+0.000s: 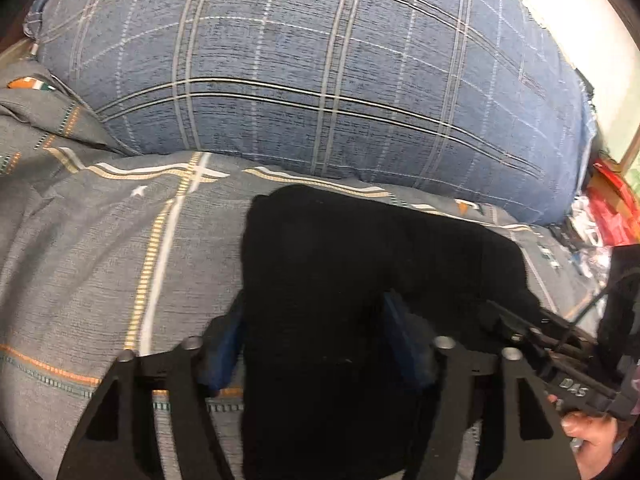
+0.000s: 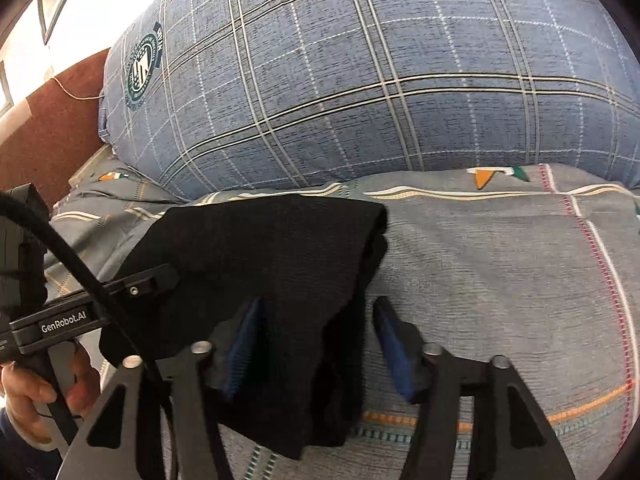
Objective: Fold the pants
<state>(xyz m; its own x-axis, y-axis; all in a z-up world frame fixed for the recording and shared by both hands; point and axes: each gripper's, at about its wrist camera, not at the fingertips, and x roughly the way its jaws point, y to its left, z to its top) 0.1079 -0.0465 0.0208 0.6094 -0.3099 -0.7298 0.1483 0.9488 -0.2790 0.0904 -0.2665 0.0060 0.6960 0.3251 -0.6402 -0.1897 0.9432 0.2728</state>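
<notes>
A: Where are the black knitted fabric pants [image 1: 360, 264] lying right now?

B: They are lying as a folded dark bundle on the grey patterned bedsheet with cream and orange stripes [image 1: 100, 248], just in front of the big blue plaid pillow [image 1: 320, 80] that is sitting along the far edge of the bed. The far end of the bundle is nearly touching the pillow's lower edge.

A: And what is the left gripper [image 1: 316, 344] doing?

B: It is hovering low over the near part of the pants, with its two blue-padded fingers [image 1: 230, 344] standing apart. The left finger is lying beside the bundle's left edge over the sheet; the right one is showing against the black cloth. Nothing is being pinched between them.

A: The right gripper [image 2: 316, 344]?

B: Its jaws are also standing wide apart. In the right wrist view the pants [image 2: 260, 264] are running between the fingers, the left pad [image 2: 244, 348] showing against the cloth and the right pad sitting just off the bundle's right edge, over the bedsheet [image 2: 500, 280]. It is not clamping anything.

A: Anything else showing?

B: The pillow [image 2: 360, 80] is carrying a round green-and-white badge [image 2: 142, 68] near its left corner. A reddish-brown headboard panel [image 2: 52, 136] is standing left of it, and red clutter [image 1: 612, 208] is showing past the bed's right edge in the left wrist view.
</notes>
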